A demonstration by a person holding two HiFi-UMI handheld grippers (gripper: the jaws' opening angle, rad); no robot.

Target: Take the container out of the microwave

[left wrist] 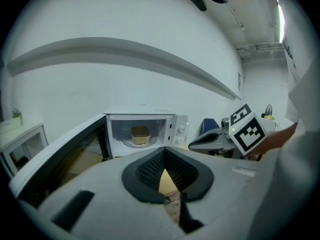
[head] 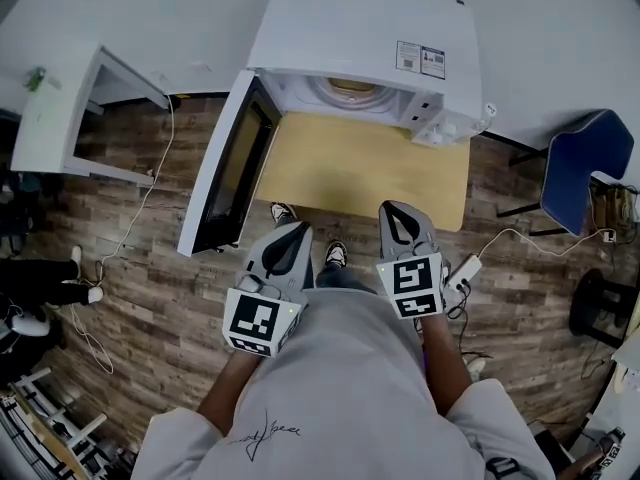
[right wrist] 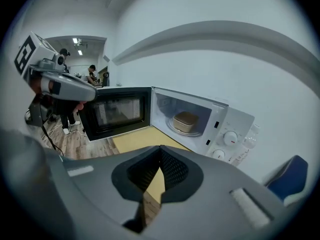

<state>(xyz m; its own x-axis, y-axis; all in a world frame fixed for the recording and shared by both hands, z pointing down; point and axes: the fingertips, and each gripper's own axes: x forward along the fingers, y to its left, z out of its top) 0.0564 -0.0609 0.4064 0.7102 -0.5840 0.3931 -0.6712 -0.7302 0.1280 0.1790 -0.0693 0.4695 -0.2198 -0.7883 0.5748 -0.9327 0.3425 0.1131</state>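
Both grippers are closed tip to tip on nothing. The left gripper point(head: 297, 226) and right gripper point(head: 392, 206) hover side by side at the near edge of the table point(head: 360, 173). Ahead and well apart from both, the container point(right wrist: 186, 121) sits on the turntable point(right wrist: 173, 128) inside the microwave point(head: 365, 28). Its door point(head: 225, 163) is swung open to the left.

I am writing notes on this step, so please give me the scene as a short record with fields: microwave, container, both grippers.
microwave: on the table, door swung open
container: inside, on the turntable, untouched
left gripper: shut, empty, short of the microwave
right gripper: shut, empty, short of the microwave
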